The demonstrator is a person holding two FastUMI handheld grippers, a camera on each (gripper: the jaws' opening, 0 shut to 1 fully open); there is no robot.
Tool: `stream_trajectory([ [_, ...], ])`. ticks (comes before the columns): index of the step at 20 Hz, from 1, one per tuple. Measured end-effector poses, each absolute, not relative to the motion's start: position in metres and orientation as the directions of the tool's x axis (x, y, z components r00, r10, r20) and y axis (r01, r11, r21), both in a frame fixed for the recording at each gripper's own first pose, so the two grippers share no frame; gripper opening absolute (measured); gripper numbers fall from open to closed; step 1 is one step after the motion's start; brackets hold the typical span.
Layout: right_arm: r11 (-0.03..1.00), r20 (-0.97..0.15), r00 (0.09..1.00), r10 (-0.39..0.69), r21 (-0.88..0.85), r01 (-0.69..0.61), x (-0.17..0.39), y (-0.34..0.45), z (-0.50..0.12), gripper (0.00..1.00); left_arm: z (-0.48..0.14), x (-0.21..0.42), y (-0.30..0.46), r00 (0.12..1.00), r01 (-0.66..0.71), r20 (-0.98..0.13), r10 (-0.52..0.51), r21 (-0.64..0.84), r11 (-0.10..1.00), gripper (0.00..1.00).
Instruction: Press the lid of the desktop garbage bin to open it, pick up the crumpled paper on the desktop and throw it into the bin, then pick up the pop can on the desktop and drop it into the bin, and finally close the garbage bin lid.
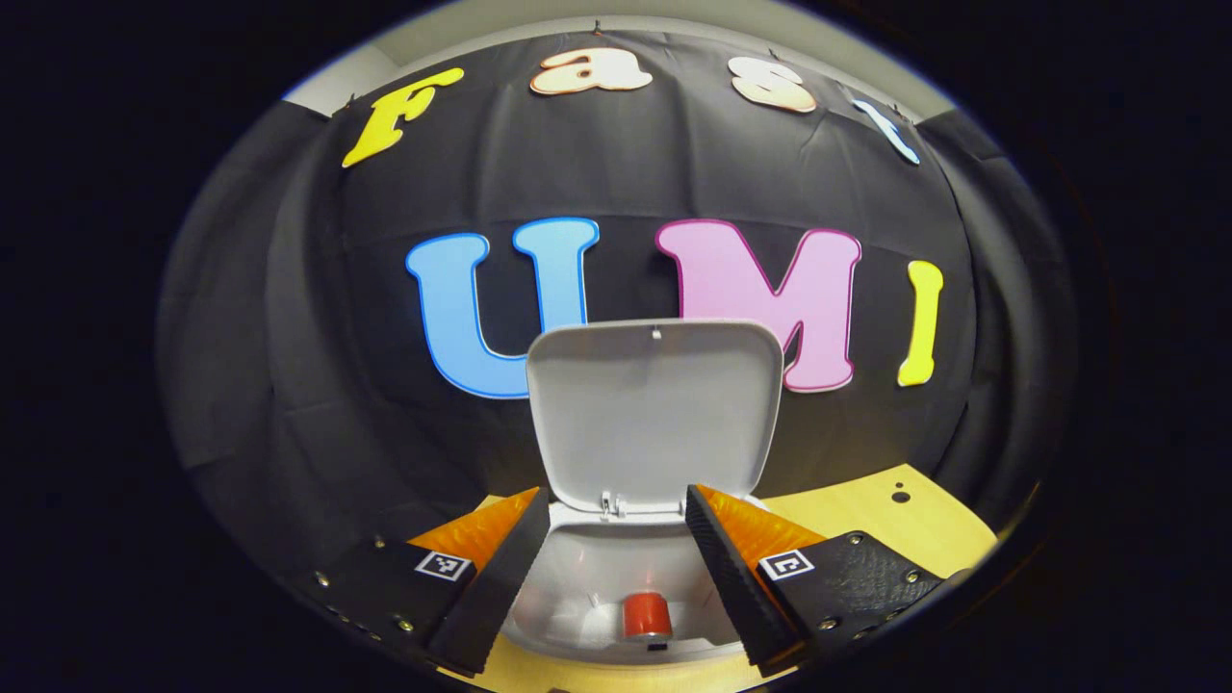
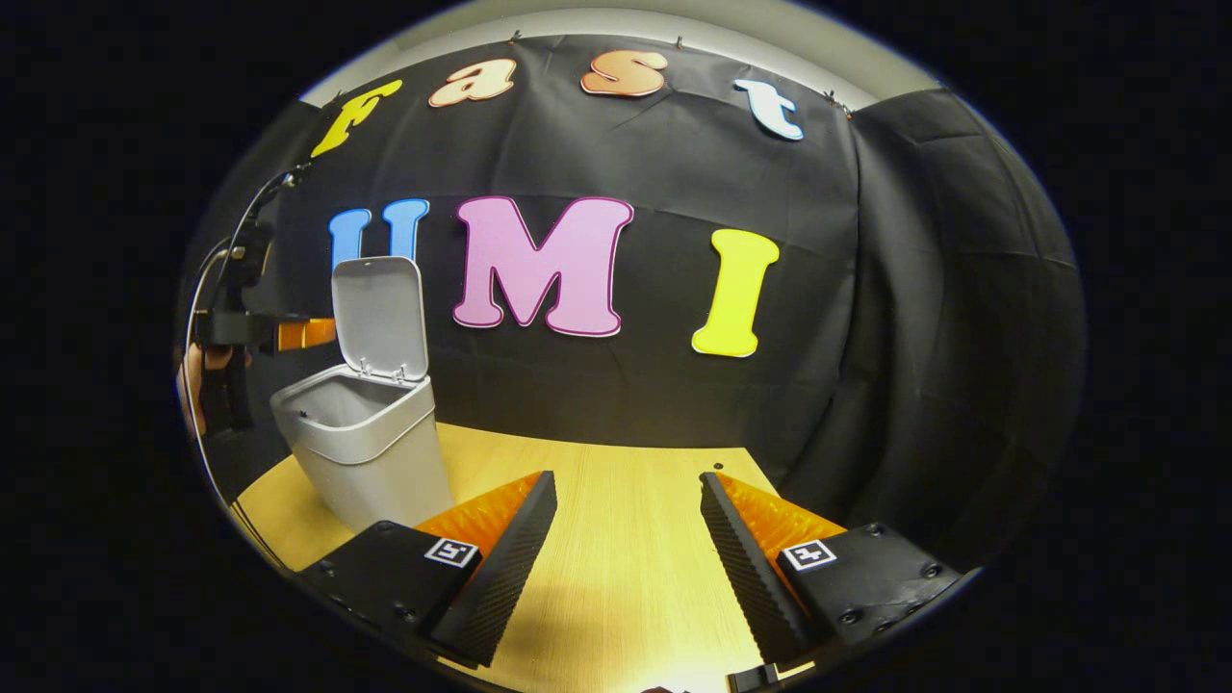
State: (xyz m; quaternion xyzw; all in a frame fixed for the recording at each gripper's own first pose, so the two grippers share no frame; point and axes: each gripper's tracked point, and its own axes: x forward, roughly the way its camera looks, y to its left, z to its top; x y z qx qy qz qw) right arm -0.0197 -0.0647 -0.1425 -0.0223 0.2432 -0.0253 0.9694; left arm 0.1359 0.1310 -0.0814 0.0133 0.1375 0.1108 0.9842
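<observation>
On wooden table (image 2: 616, 539), open-lidded bin (image 2: 366, 452).

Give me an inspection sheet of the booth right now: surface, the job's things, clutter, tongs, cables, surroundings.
Surface: wooden desktop, bare between the right tongs.
Bin: grey garbage bin on the desktop, lid standing up, open.
Pop can: red can lying inside the bin.
Crumpled paper: cannot tell whether it is in the bin.
Clutter: nothing seen.
Left tongs: open, empty, over the bin's mouth; also seen beside the bin from the right gripper view, held by a hand.
Right tongs: open, empty, above the desktop.
Cables: a thin cable curving by the left tongs.
Surroundings: black cloth wall.
</observation>
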Motion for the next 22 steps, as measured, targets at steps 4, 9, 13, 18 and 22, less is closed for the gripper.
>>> stream_trajectory([
  [4,0.997,-0.471,0.879,-0.075,-0.067,0.049,-0.019,-0.074,-0.144,0.98,-0.034,0.166,0.131,0.969,-0.184,-0.166,0.181,0.001,0.983,0.93],
  [9,0.997,-0.501,0.862,-0.075,-0.056,0.054,-0.02,-0.078,-0.157,0.98,0.007,0.198,0.136,0.985,-0.162,-0.058,0.162,-0.009,0.987,0.93],
  [13,0.998,-0.527,0.847,-0.064,-0.055,0.041,-0.024,-0.077,-0.167,0.98,0.019,0.22,0.148,0.985,-0.17,-0.023,0.17,0.009,0.985,0.92],
  [18,0.997,-0.523,0.85,-0.071,-0.059,0.047,-0.017,-0.086,-0.165,0.98,0.018,0.249,0.158,0.986,-0.163,-0.041,0.163,0.006,0.987,0.92],
  [22,0.996,-0.532,0.843,-0.085,-0.06,0.063,-0.013,-0.097,-0.17,0.98,0.003,0.264,0.148,0.986,-0.12,-0.115,0.122,0.024,0.992,0.92],
])
